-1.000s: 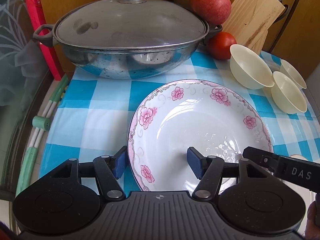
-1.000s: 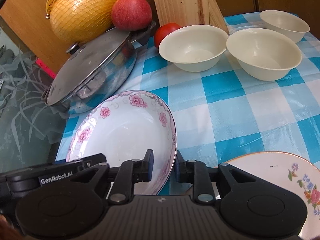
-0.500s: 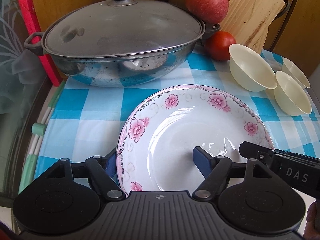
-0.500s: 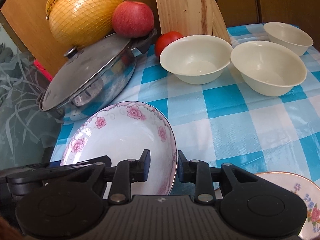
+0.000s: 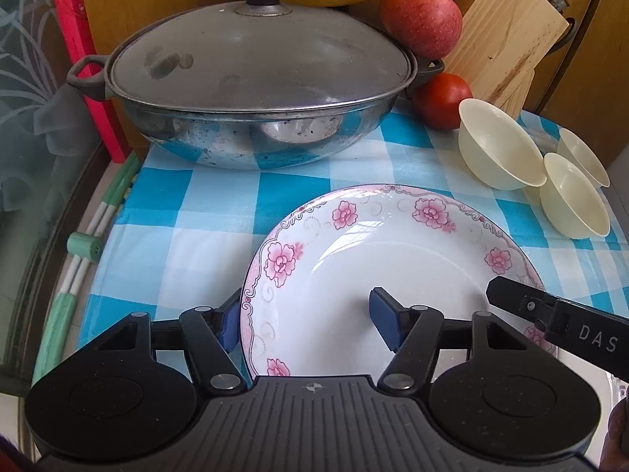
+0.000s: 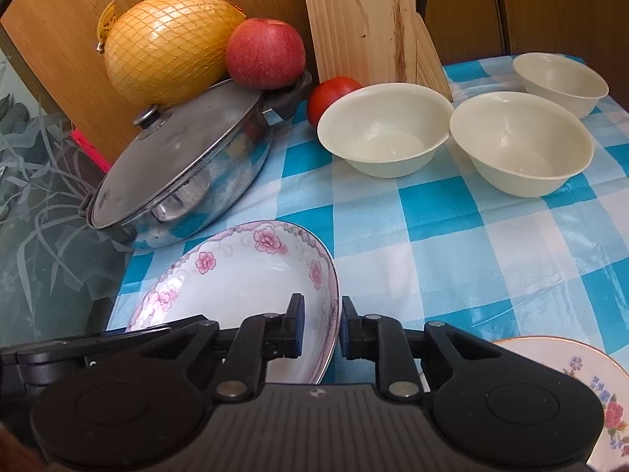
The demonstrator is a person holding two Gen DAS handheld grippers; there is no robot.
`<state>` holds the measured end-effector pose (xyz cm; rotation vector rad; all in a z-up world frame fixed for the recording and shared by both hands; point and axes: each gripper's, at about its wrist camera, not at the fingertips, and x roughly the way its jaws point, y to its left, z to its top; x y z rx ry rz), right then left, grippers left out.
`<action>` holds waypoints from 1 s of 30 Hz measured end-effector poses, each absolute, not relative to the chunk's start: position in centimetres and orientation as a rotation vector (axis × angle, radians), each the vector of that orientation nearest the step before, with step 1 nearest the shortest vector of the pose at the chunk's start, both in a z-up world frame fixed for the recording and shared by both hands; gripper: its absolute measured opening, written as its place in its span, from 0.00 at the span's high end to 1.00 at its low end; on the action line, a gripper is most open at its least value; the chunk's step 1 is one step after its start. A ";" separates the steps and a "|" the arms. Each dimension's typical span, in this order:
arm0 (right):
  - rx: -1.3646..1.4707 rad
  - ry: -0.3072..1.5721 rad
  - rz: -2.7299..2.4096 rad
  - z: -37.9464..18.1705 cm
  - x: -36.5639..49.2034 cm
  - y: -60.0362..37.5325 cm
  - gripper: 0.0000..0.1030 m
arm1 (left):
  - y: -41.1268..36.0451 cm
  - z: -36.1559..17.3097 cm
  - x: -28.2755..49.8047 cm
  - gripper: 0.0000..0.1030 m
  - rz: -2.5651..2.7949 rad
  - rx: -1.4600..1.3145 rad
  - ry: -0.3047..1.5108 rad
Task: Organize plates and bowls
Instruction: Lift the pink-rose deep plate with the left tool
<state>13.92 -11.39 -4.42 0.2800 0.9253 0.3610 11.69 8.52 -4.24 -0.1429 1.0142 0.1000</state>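
1. My left gripper (image 5: 304,322) has its jaws spread wide across the near left rim of the pink-flowered plate (image 5: 393,275): one blue pad sits outside the rim, the other inside over the plate's well. Neither pad visibly presses the rim.
2. My right gripper (image 6: 320,330) has narrow jaws straddling the same plate (image 6: 243,275) at its right edge, one pad on each side of the rim. I cannot tell whether they pinch it.
3. The plate lies on the blue-and-white checked cloth (image 6: 452,244) covering the table, just in front of the lidded steel pan (image 5: 243,90).
4. Three cream bowls (image 6: 383,129) stand upright and separate on the cloth, to the right of the pan, near a tomato (image 6: 334,92).
5. A second plate (image 6: 589,385), with a gold rim and coloured flowers, lies at the near right corner of my right view.
6. An apple (image 5: 420,17) and a netted yellow fruit (image 6: 169,47) rest against the pan lid, beside a wooden knife block (image 5: 507,39).
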 end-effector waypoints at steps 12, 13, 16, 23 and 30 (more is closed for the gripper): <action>0.310 0.965 0.356 -5.5 13.8 -11.8 0.82 | 8.1 -4.7 11.4 0.31 0.083 -0.126 1.027; 0.319 0.964 0.358 -5.6 13.8 -11.9 0.82 | 8.0 -4.7 11.4 0.30 0.085 -0.115 1.026; 0.328 0.958 0.366 -5.7 14.1 -12.0 0.80 | 7.9 -4.8 11.5 0.28 0.081 -0.116 1.024; 0.300 0.940 0.358 -5.5 14.4 -11.2 0.79 | 7.9 -5.1 12.3 0.23 0.082 -0.121 1.018; 0.307 0.922 0.359 -4.6 14.0 -11.5 0.82 | 8.3 -4.9 12.0 0.25 0.094 -0.153 1.023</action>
